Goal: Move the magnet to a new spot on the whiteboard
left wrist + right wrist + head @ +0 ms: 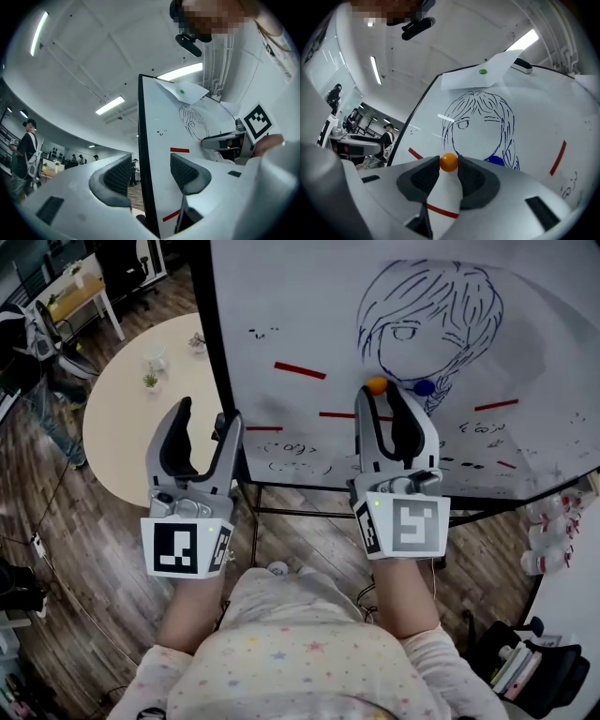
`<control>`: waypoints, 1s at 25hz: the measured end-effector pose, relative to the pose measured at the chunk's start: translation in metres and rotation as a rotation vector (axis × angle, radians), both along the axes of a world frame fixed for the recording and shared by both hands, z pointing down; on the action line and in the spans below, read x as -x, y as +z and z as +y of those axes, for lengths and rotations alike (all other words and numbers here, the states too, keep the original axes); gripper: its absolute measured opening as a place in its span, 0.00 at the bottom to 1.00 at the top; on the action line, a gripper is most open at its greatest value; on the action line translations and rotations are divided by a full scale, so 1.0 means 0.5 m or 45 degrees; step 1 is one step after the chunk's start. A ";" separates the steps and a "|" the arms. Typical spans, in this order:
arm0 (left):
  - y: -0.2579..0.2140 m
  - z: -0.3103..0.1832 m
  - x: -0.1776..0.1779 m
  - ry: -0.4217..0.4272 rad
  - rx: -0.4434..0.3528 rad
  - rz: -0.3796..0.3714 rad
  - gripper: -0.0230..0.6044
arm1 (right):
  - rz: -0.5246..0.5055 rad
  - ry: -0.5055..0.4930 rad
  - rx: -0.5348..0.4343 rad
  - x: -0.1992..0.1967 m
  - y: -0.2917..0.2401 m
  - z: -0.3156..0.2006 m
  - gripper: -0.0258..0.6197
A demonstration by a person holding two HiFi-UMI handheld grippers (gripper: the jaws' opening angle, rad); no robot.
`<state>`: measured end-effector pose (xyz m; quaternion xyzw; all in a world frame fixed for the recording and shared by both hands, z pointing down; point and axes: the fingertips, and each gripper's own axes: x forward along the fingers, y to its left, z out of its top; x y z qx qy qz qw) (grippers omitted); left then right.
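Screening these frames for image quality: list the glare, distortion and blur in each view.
Head view: evenly lit and sharp, with mild wide-angle bowing along the lower edge of the whiteboard. Left gripper view: strong fisheye with dark corners, ceiling light strips blown out. Right gripper view: same fisheye, a white reflected streak on the whiteboard, orange magnet crisp.

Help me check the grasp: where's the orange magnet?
Right gripper view: the orange magnet sits between the right hand-held gripper's jaws on the whiteboard, left of the blue magnet.

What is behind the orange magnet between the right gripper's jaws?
The whiteboard, near the chin of the drawn face. The patch directly behind the orange magnet is covered.
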<state>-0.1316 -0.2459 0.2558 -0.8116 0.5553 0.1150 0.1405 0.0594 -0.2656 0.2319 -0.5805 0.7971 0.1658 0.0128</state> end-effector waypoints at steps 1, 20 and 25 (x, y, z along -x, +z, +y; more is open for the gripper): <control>0.003 -0.002 -0.001 0.011 0.002 -0.003 0.42 | 0.006 0.008 -0.002 0.002 0.001 0.000 0.23; 0.020 -0.051 0.014 0.118 -0.006 0.025 0.42 | 0.073 0.142 -0.040 0.027 0.003 -0.019 0.23; 0.022 -0.052 0.016 0.123 -0.004 0.027 0.42 | 0.083 0.166 -0.090 0.029 -0.009 -0.018 0.23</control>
